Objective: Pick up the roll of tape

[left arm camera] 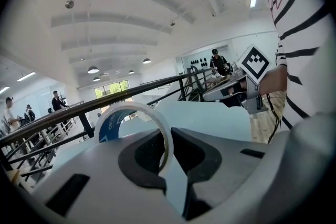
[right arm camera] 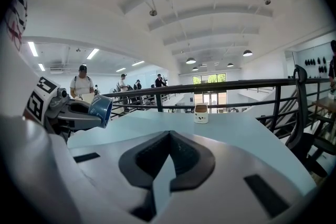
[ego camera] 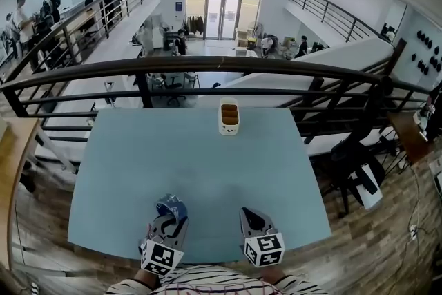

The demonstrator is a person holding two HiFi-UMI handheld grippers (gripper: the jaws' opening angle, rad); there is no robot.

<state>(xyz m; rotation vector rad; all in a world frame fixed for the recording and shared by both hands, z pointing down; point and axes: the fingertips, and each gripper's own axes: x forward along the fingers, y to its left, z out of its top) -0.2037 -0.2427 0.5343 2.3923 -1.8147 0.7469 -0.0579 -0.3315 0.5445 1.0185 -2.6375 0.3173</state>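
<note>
Tape pickup looks all but done. Our left gripper (ego camera: 169, 217) pinches the roll of tape (ego camera: 171, 206) by its wall, one jaw inside the ring and one outside, over the table's (ego camera: 207, 169) near edge, left of the middle. Seen from the right gripper view, the roll seems clear of the surface. Our right gripper (ego camera: 251, 215) is pressed together on nothing by the same edge. A small white container (ego camera: 228, 117) stands at the far edge. Next we judge a steady lift is needed, keeping the pinch firm.
</note>
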